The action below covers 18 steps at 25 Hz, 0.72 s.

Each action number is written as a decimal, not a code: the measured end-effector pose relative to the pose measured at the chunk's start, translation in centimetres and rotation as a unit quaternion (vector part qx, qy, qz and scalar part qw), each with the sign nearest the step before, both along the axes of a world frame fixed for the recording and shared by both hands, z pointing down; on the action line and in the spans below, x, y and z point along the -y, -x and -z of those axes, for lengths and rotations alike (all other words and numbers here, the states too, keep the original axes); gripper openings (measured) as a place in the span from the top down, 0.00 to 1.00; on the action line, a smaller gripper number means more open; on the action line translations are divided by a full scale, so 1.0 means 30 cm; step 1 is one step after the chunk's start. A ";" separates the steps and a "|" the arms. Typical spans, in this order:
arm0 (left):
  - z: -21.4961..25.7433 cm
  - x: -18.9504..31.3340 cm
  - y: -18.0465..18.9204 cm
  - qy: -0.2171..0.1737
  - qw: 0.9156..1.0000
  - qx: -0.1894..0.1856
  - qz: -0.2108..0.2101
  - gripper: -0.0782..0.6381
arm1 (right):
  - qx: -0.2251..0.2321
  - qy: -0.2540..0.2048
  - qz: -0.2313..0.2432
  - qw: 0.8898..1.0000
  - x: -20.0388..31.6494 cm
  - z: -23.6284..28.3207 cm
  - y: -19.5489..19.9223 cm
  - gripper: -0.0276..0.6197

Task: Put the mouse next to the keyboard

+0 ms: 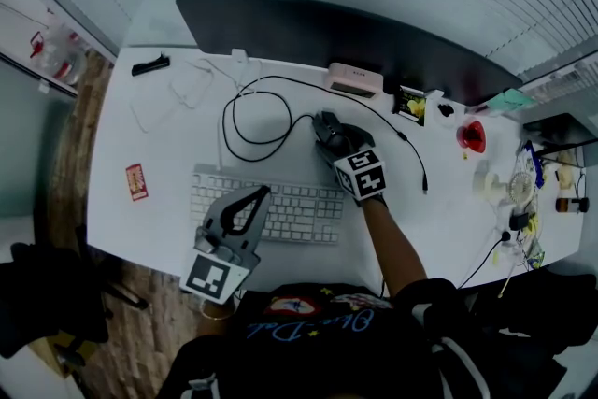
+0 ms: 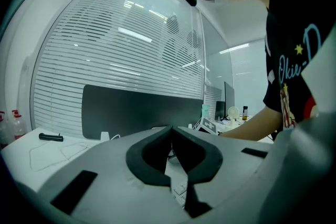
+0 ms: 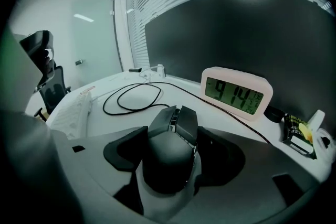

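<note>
A black wired mouse rests on the white desk, just behind the right end of the white keyboard. My right gripper is shut on the mouse, one pad against each flank. The mouse's cable loops in a coil to its left. My left gripper hovers over the keyboard's left half, shut, its tips meeting with nothing between them.
A pink digital clock and a dark monitor stand behind the mouse. A red card and a black clip lie at the left. A red object and small clutter fill the right end.
</note>
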<state>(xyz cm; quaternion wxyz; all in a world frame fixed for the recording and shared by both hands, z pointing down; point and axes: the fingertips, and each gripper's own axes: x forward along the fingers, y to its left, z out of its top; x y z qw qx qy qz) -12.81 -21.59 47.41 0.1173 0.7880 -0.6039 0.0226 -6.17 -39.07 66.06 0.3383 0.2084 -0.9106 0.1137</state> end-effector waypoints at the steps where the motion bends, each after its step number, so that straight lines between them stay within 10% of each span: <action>1: 0.000 -0.002 -0.001 0.001 1.000 0.000 0.000 0.89 | -0.002 -0.001 -0.004 1.000 0.003 0.000 -0.006 0.52; 18: 0.061 -0.020 -0.060 -0.017 1.000 0.007 -0.025 0.89 | 0.023 -0.043 -0.078 0.996 0.037 0.185 -0.184 0.53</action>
